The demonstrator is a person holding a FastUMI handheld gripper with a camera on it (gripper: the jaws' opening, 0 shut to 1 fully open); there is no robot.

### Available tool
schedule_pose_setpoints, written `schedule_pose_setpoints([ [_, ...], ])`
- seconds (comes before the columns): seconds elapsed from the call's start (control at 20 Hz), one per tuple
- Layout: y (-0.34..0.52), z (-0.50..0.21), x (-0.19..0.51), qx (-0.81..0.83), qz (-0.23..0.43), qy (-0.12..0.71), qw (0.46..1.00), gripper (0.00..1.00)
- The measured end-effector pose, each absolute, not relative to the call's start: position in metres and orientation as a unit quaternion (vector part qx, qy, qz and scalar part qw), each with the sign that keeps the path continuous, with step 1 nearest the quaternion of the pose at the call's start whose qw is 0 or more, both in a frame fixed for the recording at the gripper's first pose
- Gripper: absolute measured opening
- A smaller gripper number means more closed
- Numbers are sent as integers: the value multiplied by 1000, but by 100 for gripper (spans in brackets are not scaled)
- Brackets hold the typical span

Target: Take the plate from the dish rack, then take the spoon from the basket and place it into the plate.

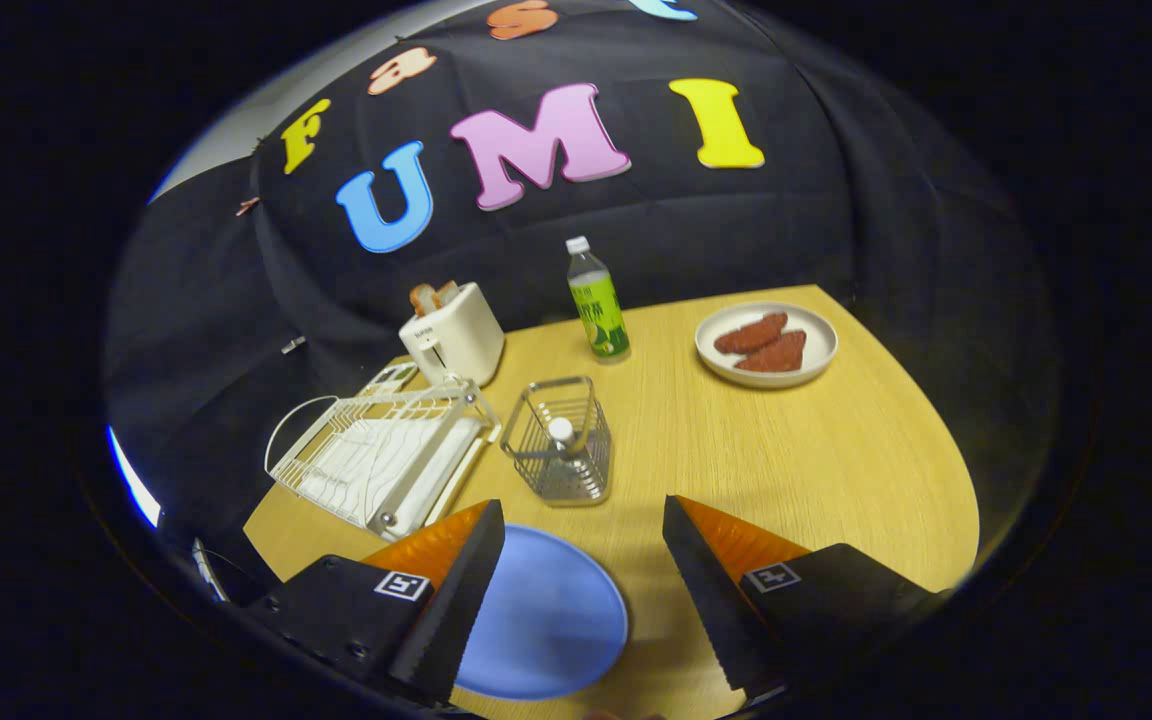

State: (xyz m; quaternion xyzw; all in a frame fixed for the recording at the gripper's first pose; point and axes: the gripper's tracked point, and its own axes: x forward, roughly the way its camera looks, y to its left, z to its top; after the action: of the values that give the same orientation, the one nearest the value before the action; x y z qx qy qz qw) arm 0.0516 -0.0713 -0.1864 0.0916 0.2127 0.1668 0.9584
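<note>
Plate (548, 625) already out of dish rack (381, 455), flat on table (786, 450) between gripper (584, 590) fingers, spread, empty. Spoon (562, 440) still in basket (558, 440), 12 o'clock ahead. Spoon transfer left.

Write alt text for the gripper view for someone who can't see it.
The open gripper hovers over a wooden table, a blue plate lying flat between its fingers. Beyond them a wire basket holds a spoon, beside a white dish rack.
</note>
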Motion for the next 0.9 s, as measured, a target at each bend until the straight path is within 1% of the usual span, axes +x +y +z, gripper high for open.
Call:
schedule_pose_setpoints([
  [0.1,-63,-168,61,85,178,176,964,98],
  [0.35,-46,-156,93,87,187,131,970,98],
  [0.75,-29,-176,132,72,192,105,973,98],
  [0.8,-27,-178,137,76,191,104,973,96],
  [0.9,-25,-186,146,73,187,107,974,96],
])
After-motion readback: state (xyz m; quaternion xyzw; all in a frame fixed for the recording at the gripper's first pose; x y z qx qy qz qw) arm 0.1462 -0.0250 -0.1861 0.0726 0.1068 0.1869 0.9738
